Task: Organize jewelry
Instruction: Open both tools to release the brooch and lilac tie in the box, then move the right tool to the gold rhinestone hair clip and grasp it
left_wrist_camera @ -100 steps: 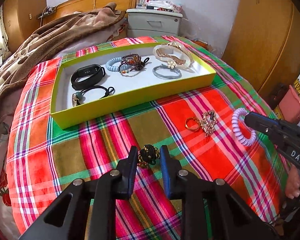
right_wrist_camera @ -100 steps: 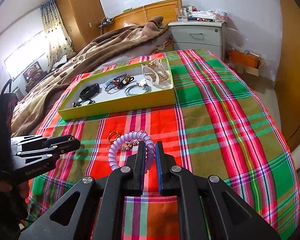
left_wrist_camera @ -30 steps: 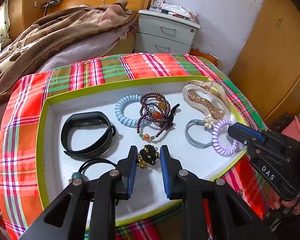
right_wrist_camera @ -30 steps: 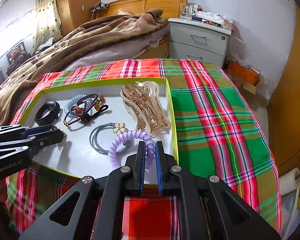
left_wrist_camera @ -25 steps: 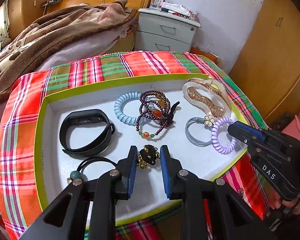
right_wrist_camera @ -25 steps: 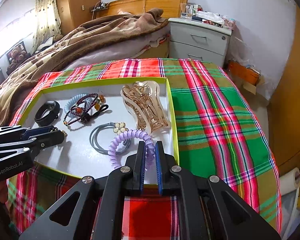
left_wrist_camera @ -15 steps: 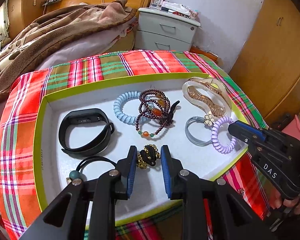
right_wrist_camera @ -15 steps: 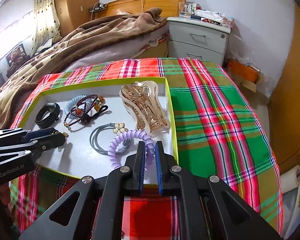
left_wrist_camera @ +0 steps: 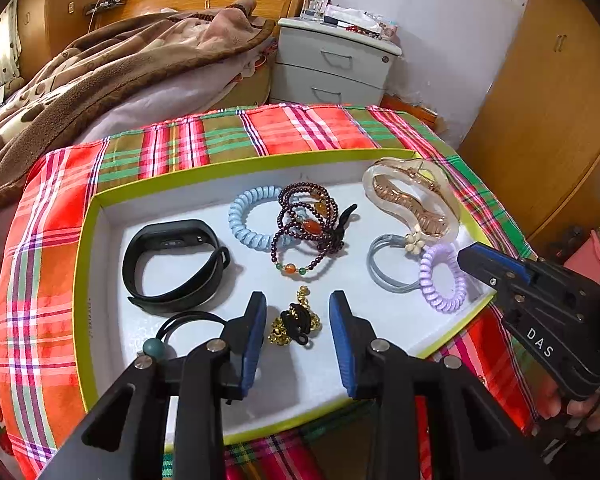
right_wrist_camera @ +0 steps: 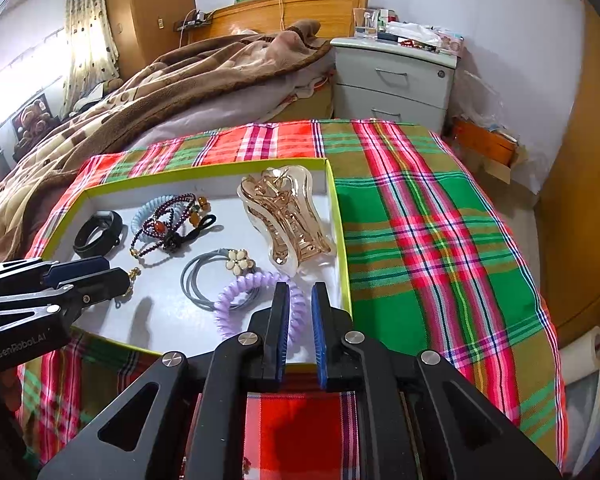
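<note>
Left gripper [left_wrist_camera: 298, 326], jaws parted, straddled the released gold-and-black charm [left_wrist_camera: 296, 324] on the tray [left_wrist_camera: 82, 280] floor. Right gripper [right_wrist_camera: 300, 314], slightly parted, flanked the purple coil tie [right_wrist_camera: 252, 300]; withdrawal might snag either.

The right gripper [right_wrist_camera: 300, 320] is hovering over the tray's [right_wrist_camera: 339, 232] near right corner, jaws slightly parted around the purple coil [right_wrist_camera: 240, 300] (contact unclear). Just ahead a gold claw clip [right_wrist_camera: 284, 216] is lying; far left, the left gripper [right_wrist_camera: 116, 276] is reaching in.
</note>
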Action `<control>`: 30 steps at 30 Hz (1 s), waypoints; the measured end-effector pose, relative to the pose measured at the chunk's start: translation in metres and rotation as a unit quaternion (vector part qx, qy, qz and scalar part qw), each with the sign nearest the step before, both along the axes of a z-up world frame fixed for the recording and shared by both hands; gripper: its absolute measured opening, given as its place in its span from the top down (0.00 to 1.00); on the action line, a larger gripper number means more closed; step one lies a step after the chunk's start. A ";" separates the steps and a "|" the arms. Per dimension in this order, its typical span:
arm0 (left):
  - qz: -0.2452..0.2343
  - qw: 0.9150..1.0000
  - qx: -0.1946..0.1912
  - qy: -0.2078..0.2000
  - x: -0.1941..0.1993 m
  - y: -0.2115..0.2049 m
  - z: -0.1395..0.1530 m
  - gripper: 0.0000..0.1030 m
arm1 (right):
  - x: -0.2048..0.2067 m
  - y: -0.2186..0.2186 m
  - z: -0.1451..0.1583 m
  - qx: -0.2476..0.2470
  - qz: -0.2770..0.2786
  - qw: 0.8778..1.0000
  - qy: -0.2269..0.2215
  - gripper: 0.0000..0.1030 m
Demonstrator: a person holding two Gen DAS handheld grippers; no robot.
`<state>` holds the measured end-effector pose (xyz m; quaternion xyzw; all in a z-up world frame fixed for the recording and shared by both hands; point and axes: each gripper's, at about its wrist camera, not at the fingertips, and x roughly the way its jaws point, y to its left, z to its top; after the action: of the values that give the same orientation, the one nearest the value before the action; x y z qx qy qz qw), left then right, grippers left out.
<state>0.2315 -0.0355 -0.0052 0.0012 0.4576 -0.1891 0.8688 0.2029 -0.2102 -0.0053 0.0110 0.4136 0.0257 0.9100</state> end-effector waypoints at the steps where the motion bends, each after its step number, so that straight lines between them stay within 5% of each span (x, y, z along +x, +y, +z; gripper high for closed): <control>1: 0.000 1.000 -0.001 -0.002 -0.001 0.000 0.001 0.66 | 0.000 0.000 0.001 0.002 0.000 1.000 -0.002 0.87; 4: 0.001 1.000 -0.003 -0.008 -0.005 0.000 0.006 0.62 | -0.002 -0.001 0.003 0.004 -0.004 1.000 -0.006 0.80; 19: 0.001 1.000 -0.024 -0.019 -0.036 0.008 0.024 0.56 | -0.037 -0.007 0.020 0.032 -0.013 0.999 -0.031 0.79; 30: 0.012 0.999 -0.044 -0.011 -0.071 0.025 0.021 0.55 | -0.079 0.001 -0.001 0.092 0.001 0.996 0.018 0.77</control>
<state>0.1603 -0.0107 0.0153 -0.0406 0.4394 -0.1992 0.8750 0.1235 -0.2092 -0.0066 0.0943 0.4254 0.0645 0.8978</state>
